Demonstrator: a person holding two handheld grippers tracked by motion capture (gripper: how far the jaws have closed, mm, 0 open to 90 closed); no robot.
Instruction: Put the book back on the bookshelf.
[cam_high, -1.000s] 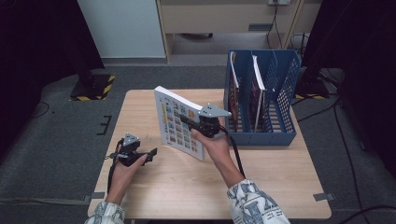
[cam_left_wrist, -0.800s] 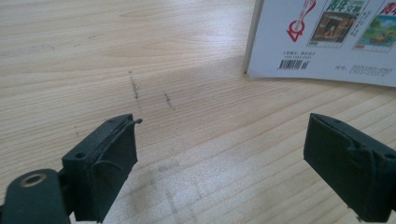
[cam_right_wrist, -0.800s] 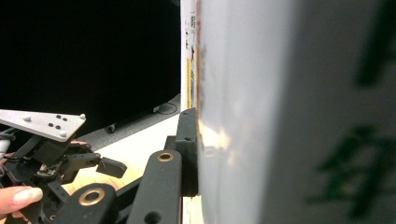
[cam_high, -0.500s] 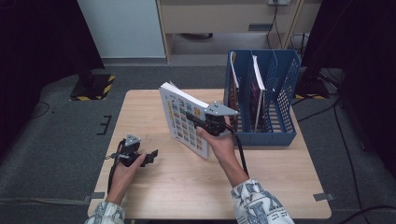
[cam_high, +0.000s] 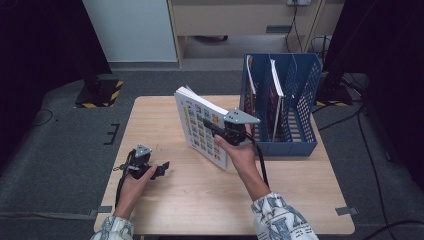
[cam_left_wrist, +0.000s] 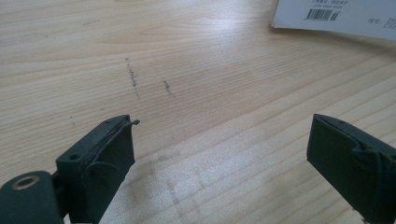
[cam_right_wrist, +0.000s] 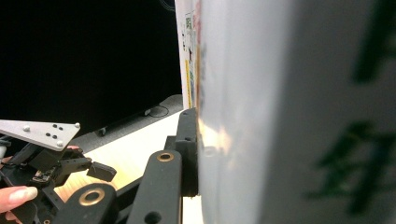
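High view: one book (cam_high: 202, 127), white with a grid of coloured squares on its cover, is held clamped in the right hand-held gripper (cam_high: 216, 131), lifted off the wooden counter (cam_high: 165, 195) and tilted on edge. Compared with a second ago, the book is carried slightly closer to the blue file rack (cam_high: 305, 100) and stood more upright; this is judged a carry toward filing, with insertion not yet begun. The book is located just left of the rack, not touching it.

Right hand-held gripper view: one black jaw is pressed flat against the cover of the book (cam_right_wrist: 243, 112), so the grip is firm.

Left hand-held gripper (cam_high: 159, 170): rested on the counter well left of the rack, jaws spread wide with nothing between them; in its own view bare wood (cam_left_wrist: 196, 93) is seen between the jaws.

Rack contents: upright dividers form several slots; two thin volumes (cam_high: 272, 95) are stood in the left-hand slots, and the right-hand slots appear free.
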